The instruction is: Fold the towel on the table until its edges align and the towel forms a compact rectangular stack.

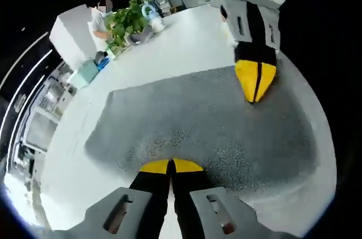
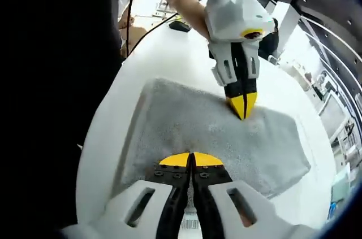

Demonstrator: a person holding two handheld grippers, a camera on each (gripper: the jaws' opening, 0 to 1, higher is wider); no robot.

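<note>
With both hand-held grippers, left (image 1: 169, 166) and right (image 2: 190, 160), pinched shut on opposite edges of the towel (image 1: 198, 120) mid-bench (image 1: 186, 41), I risk an uneven, misaligned fold.

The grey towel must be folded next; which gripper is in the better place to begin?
Probably neither alone. The left gripper and the right gripper both sit closed on the grey towel, at opposite edges, so they likely lift and fold together.

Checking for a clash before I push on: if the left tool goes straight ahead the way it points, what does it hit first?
Most likely the towel right under its tip; depth is unclear.
</note>
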